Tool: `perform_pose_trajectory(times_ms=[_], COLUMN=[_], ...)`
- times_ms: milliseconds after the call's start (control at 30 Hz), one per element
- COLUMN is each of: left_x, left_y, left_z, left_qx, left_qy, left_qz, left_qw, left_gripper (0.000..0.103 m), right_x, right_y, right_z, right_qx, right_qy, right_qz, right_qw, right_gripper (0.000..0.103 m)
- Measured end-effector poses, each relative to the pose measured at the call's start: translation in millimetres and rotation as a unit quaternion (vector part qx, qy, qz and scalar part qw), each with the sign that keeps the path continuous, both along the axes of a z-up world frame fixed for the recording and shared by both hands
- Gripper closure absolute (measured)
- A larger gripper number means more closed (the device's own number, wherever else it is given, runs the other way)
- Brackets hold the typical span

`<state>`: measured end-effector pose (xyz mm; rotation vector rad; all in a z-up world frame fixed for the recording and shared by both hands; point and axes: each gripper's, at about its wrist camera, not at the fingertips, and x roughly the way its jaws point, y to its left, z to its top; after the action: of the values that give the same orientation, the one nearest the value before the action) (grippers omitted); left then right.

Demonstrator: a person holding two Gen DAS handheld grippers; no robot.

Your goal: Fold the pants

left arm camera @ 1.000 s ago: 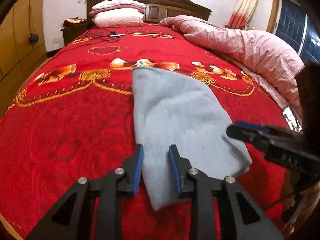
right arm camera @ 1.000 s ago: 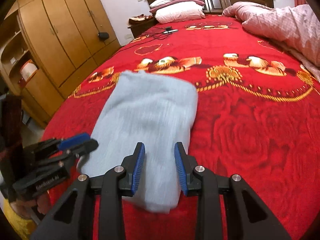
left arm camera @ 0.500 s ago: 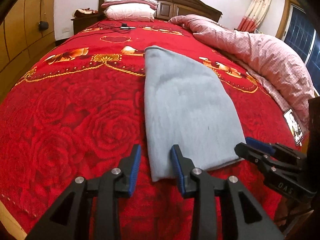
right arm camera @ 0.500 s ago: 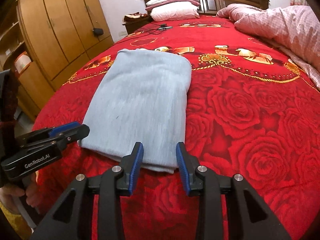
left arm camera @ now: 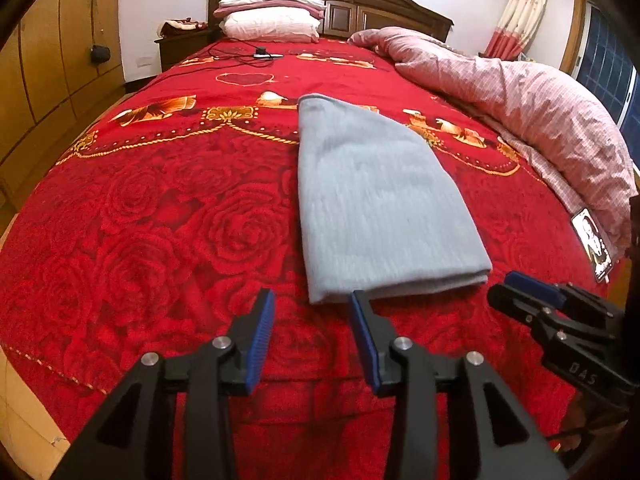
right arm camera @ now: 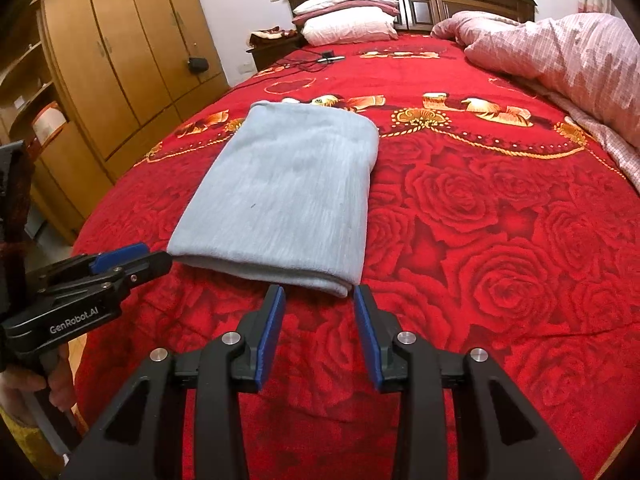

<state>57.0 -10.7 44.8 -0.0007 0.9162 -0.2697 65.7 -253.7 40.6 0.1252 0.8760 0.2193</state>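
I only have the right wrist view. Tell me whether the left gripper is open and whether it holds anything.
Observer: The left gripper is open and empty; the near edge of the folded pants lies at its fingertips.
Operator: Check the right side of the bed, past my frame.
Observer: A phone lies there with its screen lit, against the edge of the pink quilt.
Operator: Report what is beyond the quilt.
Observer: A dark gridded window.
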Motion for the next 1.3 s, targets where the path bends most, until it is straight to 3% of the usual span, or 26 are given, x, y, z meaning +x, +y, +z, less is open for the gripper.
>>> perform_pose_trajectory(times_ms=[300,567,667,767,833,867,1000,1133,1300], left_x=[-19,-24,-22,-20,-18,-17,-10,-2,-1], left_y=[-3,-8,-10,-8,-5,-3,0,0,-4], left_z=[8,3,-2,-10,-14,-16,-27,-42,-51], left_qx=[0.006,0.015,0.028,0.038,0.033,0.03,0.021,0.039,0.058], left_qy=[-0.006,0.008,0.011,0.012,0.01,0.009,0.02,0.034,0.033], left_qz=[0.001,0.012,0.024,0.04,0.048,0.052,0.058,0.068,0.07], left_qw=[1.0,0.9998,0.9993,0.9984,0.9982,0.9982,0.9979,0.9964,0.9953], left_gripper=[0.038,0.02,0.014,0.001,0.0,0.0,0.0,0.0,0.0], right_x=[-15,-23,-21,-21,-21,-20,-14,-9,-7], right_y=[2,-3,-8,-13,-15,-16,-22,-25,-15], right_z=[9,9,2,-5,-8,-11,-21,-38,-50], right_qx=[-0.005,-0.012,-0.014,-0.029,-0.041,-0.05,-0.055,-0.054,-0.097], right_qy=[-0.013,-0.015,-0.001,0.0,-0.001,-0.002,0.01,0.027,0.02], right_qz=[-0.001,-0.01,-0.017,-0.032,-0.042,-0.049,-0.063,-0.066,-0.069], right_qw=[1.0,1.0,1.0,0.999,0.998,0.998,0.996,0.996,0.993], right_gripper=[0.052,0.028,0.023,0.013,0.001,0.0,0.0,0.0,0.0])
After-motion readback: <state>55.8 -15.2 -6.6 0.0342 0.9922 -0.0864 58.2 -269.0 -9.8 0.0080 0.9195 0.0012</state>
